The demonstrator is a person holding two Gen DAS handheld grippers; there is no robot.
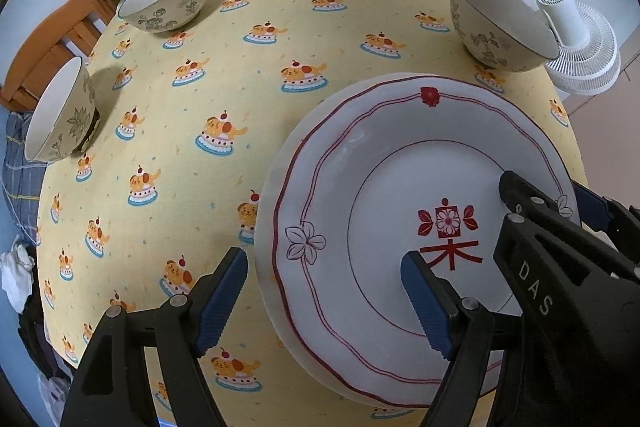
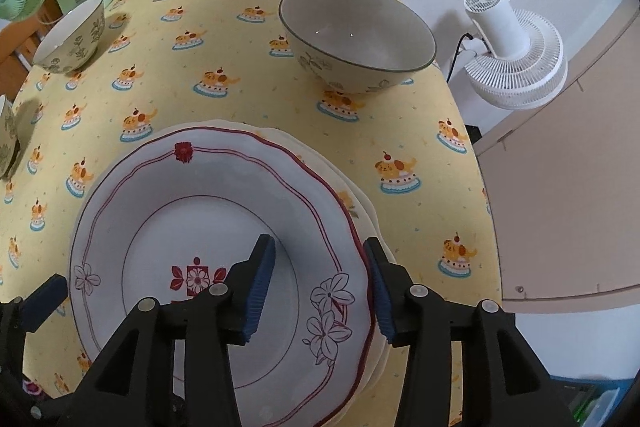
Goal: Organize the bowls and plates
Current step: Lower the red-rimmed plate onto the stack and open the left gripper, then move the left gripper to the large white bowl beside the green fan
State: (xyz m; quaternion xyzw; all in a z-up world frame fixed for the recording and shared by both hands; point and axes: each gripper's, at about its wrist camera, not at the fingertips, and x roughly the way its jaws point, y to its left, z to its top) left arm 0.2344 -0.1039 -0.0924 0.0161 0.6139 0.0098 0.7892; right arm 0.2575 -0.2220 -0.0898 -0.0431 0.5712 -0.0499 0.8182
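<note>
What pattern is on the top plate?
White plate with red rim lines and flower motifs; clearest in the right wrist view.

Left claw [image 1: 324, 303] spread wide, right claw [image 2: 322, 291] apparently parted, both angled steeply down

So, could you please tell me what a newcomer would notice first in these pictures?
Probably the red-trimmed plate topping a stack near the front of the yellow cartoon tablecloth, with both hand-held grippers, left and right, straddling its rim from opposite sides. Next, the big bowl behind it.
</note>
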